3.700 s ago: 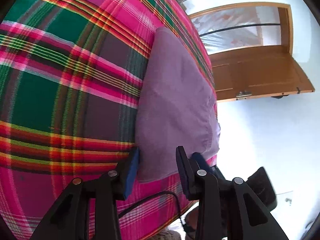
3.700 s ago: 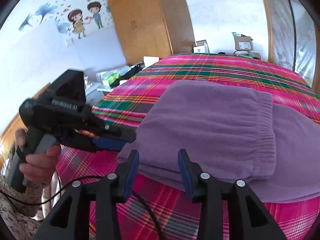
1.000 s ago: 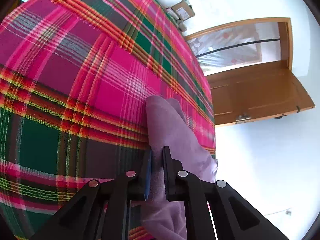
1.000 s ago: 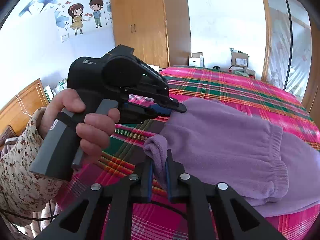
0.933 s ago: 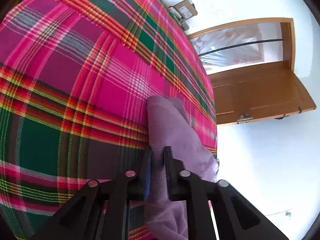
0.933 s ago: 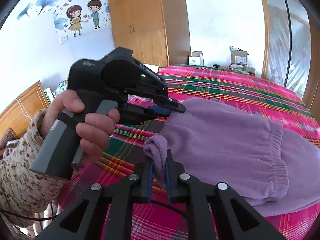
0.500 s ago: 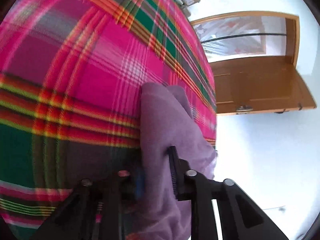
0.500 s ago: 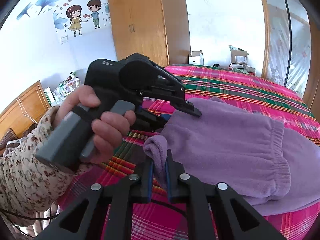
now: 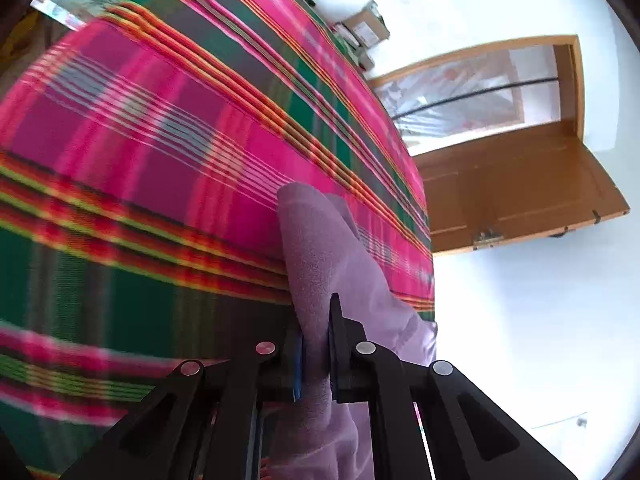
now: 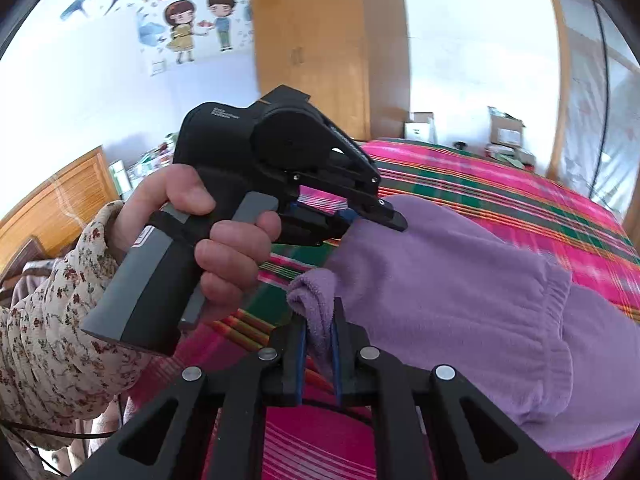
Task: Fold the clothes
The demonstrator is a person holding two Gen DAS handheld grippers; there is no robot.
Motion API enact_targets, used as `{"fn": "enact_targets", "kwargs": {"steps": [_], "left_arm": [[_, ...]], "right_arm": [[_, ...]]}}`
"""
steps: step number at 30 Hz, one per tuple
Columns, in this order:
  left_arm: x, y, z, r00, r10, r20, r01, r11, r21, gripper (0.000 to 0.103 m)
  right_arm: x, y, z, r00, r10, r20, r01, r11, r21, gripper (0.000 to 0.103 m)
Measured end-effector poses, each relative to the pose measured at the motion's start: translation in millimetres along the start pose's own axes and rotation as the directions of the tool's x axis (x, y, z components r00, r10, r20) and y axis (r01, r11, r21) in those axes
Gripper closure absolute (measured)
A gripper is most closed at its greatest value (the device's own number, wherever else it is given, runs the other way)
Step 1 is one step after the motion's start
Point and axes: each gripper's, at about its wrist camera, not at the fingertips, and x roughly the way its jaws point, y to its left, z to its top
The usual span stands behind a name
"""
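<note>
a few seconds back both sets of fingers gaped at the purple garment (image 10: 460, 280) flat on the plaid bed (image 9: 160, 140); now my left gripper (image 9: 314, 344) and right gripper (image 10: 319, 344) each pinch a near corner, ready to fold.

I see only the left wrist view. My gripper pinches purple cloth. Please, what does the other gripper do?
Observer: The right gripper is shut on a bunched corner of the same purple garment.
Operator: Is the garment flat on the bed?
Observer: Mostly; it lies on the plaid bedspread, with an elastic hem visible.
Operator: Are both grippers close together?
Observer: Yes, the left gripper grips the edge just beyond the right one.
</note>
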Motion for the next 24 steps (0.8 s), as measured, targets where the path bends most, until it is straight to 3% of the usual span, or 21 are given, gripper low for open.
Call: {"fn": "enact_targets", "kwargs": {"steps": [10, 17, 20, 24], "left_arm": [[-46, 45, 1, 0.996, 0.056, 0.068, -0.051, 0.996, -0.068, 0.093], [-35, 46, 3, 0.994, 0.095, 0.051, -0.092, 0.993, -0.074, 0.092], [-42, 50, 2, 0.991, 0.119, 0.06, -0.113, 0.989, -0.094, 0.083], [-62, 54, -5, 0.984, 0.15, 0.098, -0.139, 0.983, -0.118, 0.08]], "right_arm": [[26, 41, 7, 0.987, 0.151, -0.05, -0.154, 0.987, -0.046, 0.093], [42, 39, 3, 0.977, 0.182, -0.108, -0.183, 0.983, -0.002, 0.091], [49, 34, 1, 0.972, 0.19, -0.139, -0.189, 0.982, 0.023, 0.09], [50, 29, 1, 0.962, 0.219, -0.165, -0.21, 0.975, 0.068, 0.086]]}}
